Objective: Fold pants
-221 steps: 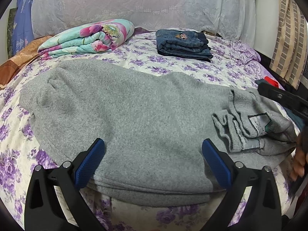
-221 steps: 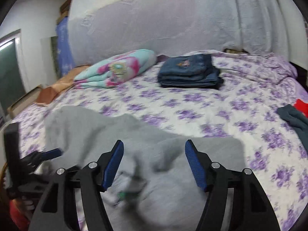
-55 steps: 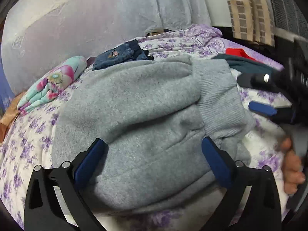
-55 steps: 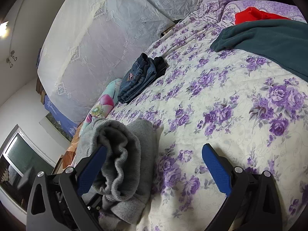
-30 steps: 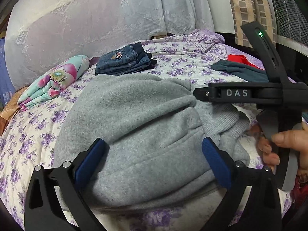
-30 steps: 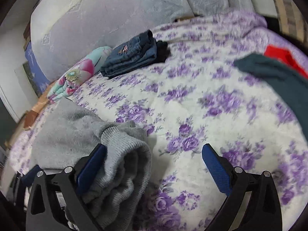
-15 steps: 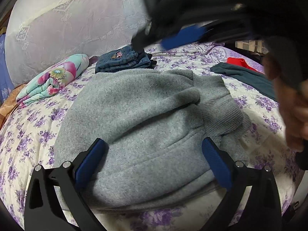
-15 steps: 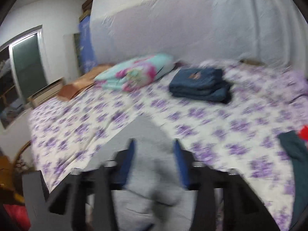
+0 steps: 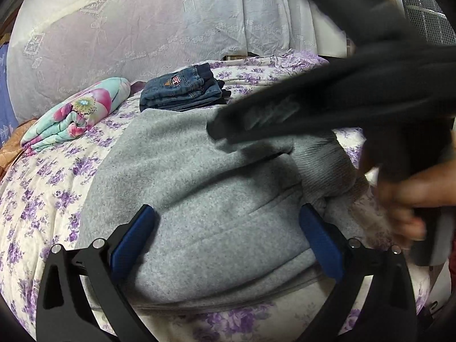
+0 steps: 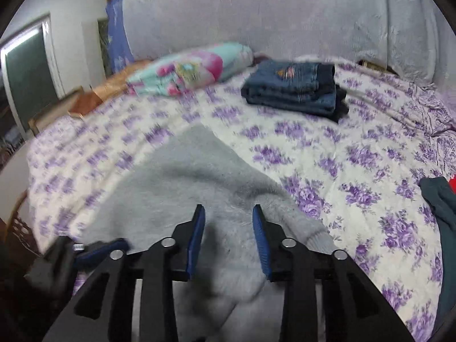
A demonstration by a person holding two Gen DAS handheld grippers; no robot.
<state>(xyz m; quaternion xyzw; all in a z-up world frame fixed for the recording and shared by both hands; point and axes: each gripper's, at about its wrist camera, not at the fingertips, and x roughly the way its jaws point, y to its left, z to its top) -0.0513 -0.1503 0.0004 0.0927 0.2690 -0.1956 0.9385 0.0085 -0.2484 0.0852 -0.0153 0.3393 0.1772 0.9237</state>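
Left tongs [image 9: 225, 228]: spread wide, hovering over grey pants [image 9: 216, 199], nothing gripped.
Right tongs [image 10: 228, 228]: narrow gap, just reopening, above pants, empty.
Bed [image 10: 356, 154]: purple-flowered cover; folded jeans [image 10: 293, 88] beyond tips.

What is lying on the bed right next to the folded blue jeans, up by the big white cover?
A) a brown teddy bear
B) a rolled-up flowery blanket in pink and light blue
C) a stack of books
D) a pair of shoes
B: a rolled pink and light blue flowery blanket lies just left of the folded jeans on the purple-flowered bed.
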